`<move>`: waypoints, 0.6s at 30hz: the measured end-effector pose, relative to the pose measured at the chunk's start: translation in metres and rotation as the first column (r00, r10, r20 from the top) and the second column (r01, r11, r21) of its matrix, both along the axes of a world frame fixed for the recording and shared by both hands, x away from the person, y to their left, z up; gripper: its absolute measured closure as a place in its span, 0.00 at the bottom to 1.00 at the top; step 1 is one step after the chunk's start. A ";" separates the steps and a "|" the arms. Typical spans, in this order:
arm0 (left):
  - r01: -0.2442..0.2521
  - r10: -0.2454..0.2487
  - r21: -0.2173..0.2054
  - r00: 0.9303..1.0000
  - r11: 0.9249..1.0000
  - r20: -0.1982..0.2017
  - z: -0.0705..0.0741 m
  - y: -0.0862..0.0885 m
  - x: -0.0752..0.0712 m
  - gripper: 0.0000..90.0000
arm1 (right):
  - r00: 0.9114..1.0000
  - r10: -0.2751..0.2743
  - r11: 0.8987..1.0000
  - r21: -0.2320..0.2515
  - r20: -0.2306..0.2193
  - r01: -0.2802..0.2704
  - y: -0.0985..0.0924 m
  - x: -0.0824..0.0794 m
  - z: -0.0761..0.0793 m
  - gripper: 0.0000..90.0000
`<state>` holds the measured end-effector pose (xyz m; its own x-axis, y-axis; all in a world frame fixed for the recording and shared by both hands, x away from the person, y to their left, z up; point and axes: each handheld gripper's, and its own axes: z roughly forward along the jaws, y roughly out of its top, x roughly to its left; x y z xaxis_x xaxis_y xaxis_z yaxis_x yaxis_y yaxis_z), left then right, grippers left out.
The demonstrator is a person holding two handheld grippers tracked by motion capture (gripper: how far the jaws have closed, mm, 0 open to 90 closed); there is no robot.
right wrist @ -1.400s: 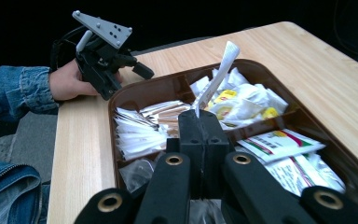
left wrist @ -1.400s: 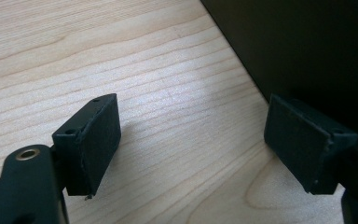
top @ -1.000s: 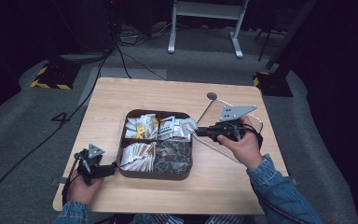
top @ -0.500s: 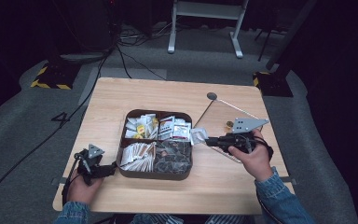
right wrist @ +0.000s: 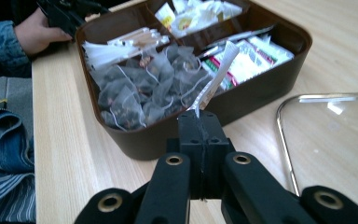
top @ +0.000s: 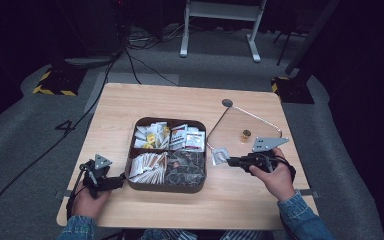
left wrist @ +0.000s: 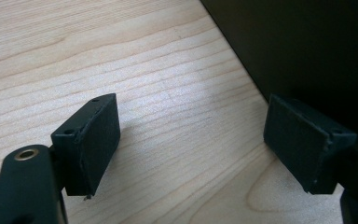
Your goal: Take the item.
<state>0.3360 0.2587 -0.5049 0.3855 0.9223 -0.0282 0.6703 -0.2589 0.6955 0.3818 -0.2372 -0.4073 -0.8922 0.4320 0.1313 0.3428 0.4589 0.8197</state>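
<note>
A brown compartment tray (top: 166, 186) sits mid-table, holding pyramid tea bags (right wrist: 144, 88), stick sachets and paper packets. My right gripper (top: 231, 161) hovers low just right of the tray, shut on the edge of a thin white-and-silver packet (top: 220, 156). In the right gripper view the jaws (right wrist: 200, 122) are pressed together and the packet (right wrist: 216, 79) stands up from them. My left gripper (top: 116, 181) rests on the table at the tray's left wall (left wrist: 307, 46). Its jaws (left wrist: 191, 144) stand open with bare wood between them.
A glass lid (top: 260, 125) with a small brass knob (top: 245, 134) lies flat on the table right of the tray, just beyond my right gripper. Cables run across the grey floor behind the table. The person's other hand (right wrist: 32, 35) shows past the tray.
My right gripper has come down and toward the near edge with the packet in it, from over the tray's right rim to beside the tray. The left hand has stayed put.
</note>
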 end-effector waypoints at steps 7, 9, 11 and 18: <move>0.000 0.000 0.000 1.000 1.000 0.000 0.000 0.000 0.000 0.21 | 1.000 0.001 0.999 -0.035 -0.031 -0.002 0.002 -0.002 -0.016 1.00; 0.000 0.000 0.001 1.000 1.000 0.000 0.000 0.000 0.000 0.21 | 0.999 -0.002 0.998 -0.057 -0.042 0.000 0.003 -0.002 -0.023 1.00; 0.000 0.000 0.002 1.000 1.000 0.001 0.000 0.000 0.000 0.21 | 0.998 0.000 0.998 -0.066 -0.055 -0.003 0.004 -0.001 -0.028 1.00; 0.000 0.000 0.001 1.000 1.000 0.000 0.000 0.000 0.000 0.21 | 0.995 -0.010 0.995 -0.100 -0.097 0.000 0.004 -0.001 -0.043 1.00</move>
